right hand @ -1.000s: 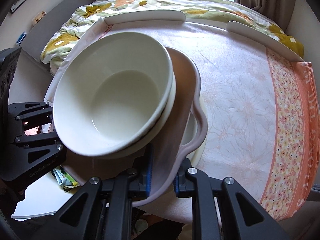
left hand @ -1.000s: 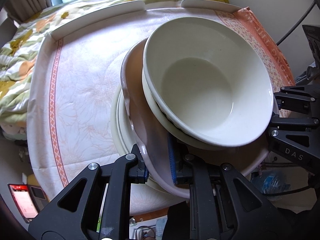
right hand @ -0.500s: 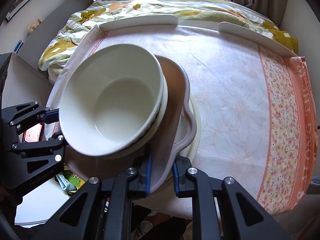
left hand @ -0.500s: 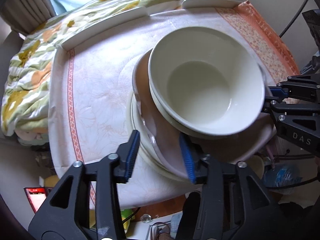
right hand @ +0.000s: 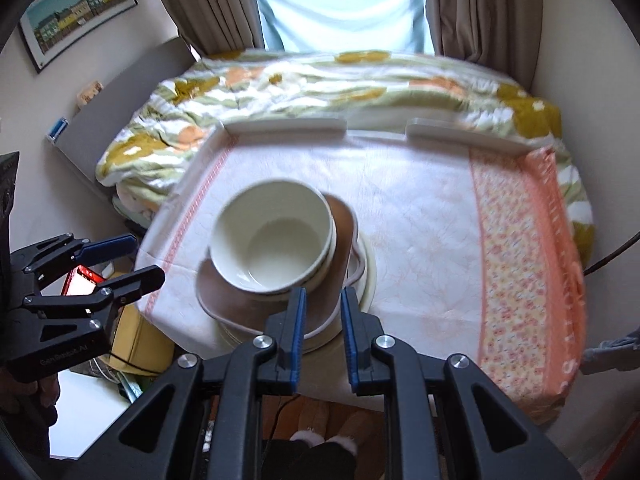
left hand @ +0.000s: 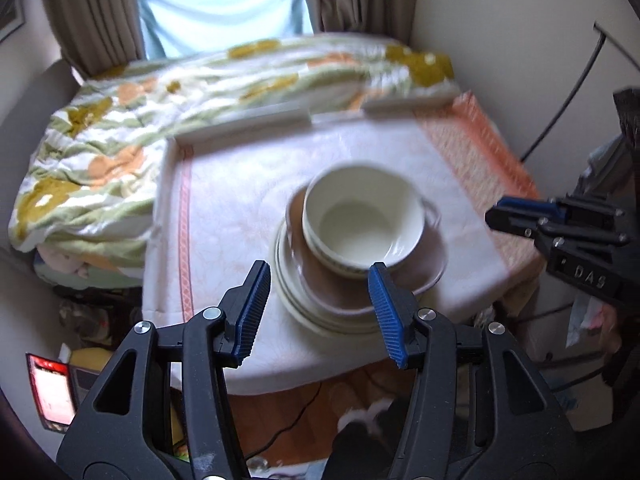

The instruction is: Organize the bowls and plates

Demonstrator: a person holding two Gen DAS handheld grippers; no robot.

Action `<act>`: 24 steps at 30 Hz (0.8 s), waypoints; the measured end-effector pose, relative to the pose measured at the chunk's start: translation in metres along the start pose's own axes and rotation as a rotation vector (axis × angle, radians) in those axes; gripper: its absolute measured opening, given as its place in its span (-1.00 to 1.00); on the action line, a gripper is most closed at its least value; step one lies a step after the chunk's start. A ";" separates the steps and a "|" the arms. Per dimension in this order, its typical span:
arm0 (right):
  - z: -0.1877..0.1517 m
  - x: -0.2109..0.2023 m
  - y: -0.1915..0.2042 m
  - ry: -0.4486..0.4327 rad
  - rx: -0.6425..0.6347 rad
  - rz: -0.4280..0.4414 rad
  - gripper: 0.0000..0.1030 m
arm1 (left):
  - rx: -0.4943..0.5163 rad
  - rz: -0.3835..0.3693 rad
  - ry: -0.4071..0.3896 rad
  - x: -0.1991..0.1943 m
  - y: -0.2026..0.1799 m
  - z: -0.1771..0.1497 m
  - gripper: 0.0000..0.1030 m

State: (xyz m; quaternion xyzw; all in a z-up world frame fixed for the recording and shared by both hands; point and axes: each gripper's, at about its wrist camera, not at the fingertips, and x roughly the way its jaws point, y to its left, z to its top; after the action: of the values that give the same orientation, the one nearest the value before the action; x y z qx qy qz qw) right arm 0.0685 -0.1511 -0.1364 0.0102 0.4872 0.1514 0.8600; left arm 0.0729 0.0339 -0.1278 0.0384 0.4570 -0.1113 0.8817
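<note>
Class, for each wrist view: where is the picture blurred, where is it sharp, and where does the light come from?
Left wrist view: motion blur smears the quilt and the white bowl, while the left gripper is crisp. Right wrist view: milder blur on the bowl and tablecloth, right gripper sharp. Both: daylight from the window, with fisheye bending at the edges.

A home bedroom: a bed with a floral quilt (right hand: 340, 80) sits under a curtained window (right hand: 344, 4), a framed picture (right hand: 76, 12) hangs on the wall, and a cloth-covered surface (right hand: 420, 220) stands at the bed's foot.
</note>
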 end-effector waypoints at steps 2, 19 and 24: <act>0.003 -0.030 0.002 -0.066 -0.009 -0.021 -0.57 | -0.031 0.018 -0.100 -0.033 -0.004 0.008 0.52; 0.003 -0.159 -0.006 -0.479 0.052 -0.193 0.98 | -0.087 0.139 -0.505 -0.141 -0.039 0.018 0.99; 0.000 -0.166 -0.006 -0.506 0.047 -0.208 0.98 | -0.079 0.172 -0.536 -0.146 -0.047 0.014 0.99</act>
State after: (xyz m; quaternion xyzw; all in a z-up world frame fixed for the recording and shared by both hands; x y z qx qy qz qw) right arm -0.0091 -0.2015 0.0012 0.0178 0.2586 0.0434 0.9648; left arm -0.0081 0.0094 0.0009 0.0120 0.2065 -0.0244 0.9781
